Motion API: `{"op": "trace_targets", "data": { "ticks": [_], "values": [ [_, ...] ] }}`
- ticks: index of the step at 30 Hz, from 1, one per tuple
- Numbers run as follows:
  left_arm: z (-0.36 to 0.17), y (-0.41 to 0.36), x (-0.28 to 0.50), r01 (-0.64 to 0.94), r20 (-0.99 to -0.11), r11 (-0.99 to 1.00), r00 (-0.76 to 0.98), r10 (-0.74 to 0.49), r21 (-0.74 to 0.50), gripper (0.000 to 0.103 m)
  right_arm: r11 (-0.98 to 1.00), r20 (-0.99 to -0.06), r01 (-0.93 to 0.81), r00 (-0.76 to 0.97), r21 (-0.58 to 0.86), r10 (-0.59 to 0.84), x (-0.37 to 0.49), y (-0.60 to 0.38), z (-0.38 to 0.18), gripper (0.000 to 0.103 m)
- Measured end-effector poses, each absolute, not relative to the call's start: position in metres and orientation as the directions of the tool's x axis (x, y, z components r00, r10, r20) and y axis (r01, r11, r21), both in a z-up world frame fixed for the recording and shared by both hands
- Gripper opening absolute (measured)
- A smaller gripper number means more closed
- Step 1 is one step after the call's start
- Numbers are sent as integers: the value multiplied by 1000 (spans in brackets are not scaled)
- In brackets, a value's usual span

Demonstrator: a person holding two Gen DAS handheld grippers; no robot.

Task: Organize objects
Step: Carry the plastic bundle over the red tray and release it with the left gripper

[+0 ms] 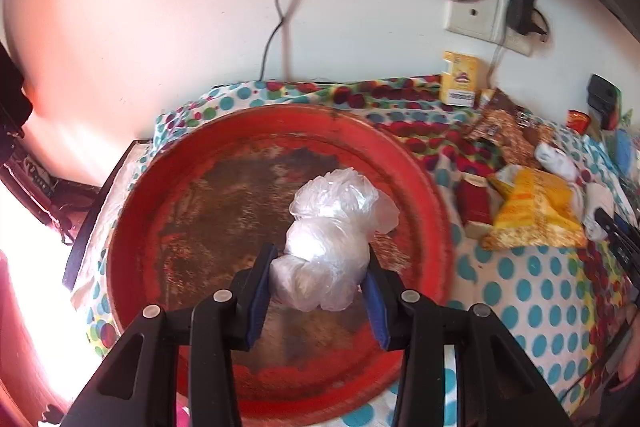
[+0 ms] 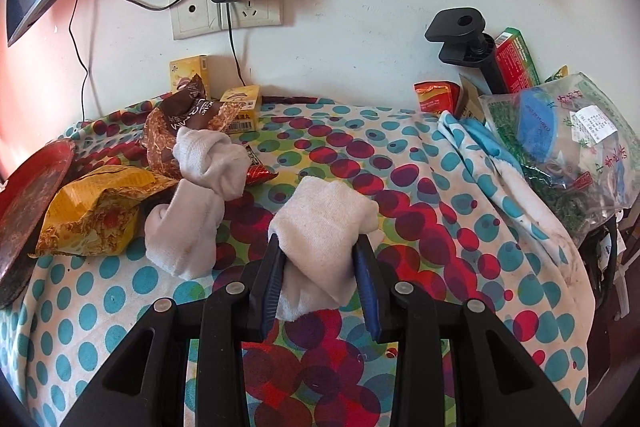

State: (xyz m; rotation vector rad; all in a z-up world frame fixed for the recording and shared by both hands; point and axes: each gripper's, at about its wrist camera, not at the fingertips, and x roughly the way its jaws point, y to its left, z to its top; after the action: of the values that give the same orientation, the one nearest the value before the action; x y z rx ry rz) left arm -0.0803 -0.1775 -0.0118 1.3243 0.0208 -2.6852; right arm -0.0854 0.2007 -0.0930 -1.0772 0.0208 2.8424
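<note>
In the left wrist view my left gripper [image 1: 320, 267] is shut on a crumpled clear plastic bag [image 1: 336, 223], held over the worn middle of a round red tray [image 1: 160, 187]. In the right wrist view my right gripper [image 2: 320, 255] is shut on a rolled white sock [image 2: 324, 223] just above the spotted cloth [image 2: 400, 187]. A second knotted white sock [image 2: 204, 187] lies to its left on the cloth. The red tray [image 2: 28, 195] shows at that view's far left edge.
A yellow snack bag [image 2: 96, 211], a brown wrapper [image 2: 180, 123] and small yellow boxes [image 2: 240, 111] lie near the wall. A clear bag of green stuff [image 2: 560, 155], a black clamp [image 2: 460, 35] and packets crowd the right. Cables hang from a wall socket [image 2: 224, 3].
</note>
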Motion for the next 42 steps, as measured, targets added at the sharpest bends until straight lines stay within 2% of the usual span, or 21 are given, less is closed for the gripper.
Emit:
{"op": "trace_targets", "data": {
  "ticks": [16, 30, 36, 39, 42],
  "values": [
    [-49, -283, -118, 315, -854, -948, -478, -206, 53, 42, -993, -663, -111, -740, -38, 109, -86, 202, -94, 34],
    [-57, -303, -122, 318, -858, -944, -456, -235, 90, 44, -991, -672, -117, -730, -61, 127, -88, 201, -97, 36],
    [-52, -300, -119, 308, -853, -950, -479, -208, 59, 50, -990, -674, -122, -726, -71, 138, -88, 199, -97, 36],
    [-48, -296, -117, 295, -850, -953, -484, -209, 67, 57, -990, -673, -121, -726, -72, 138, -88, 199, -97, 36],
    [-37, -291, -109, 294, -832, -952, -503, -233, 88, 58, -990, -673, -121, -726, -73, 138, -88, 199, -97, 36]
  ]
}}
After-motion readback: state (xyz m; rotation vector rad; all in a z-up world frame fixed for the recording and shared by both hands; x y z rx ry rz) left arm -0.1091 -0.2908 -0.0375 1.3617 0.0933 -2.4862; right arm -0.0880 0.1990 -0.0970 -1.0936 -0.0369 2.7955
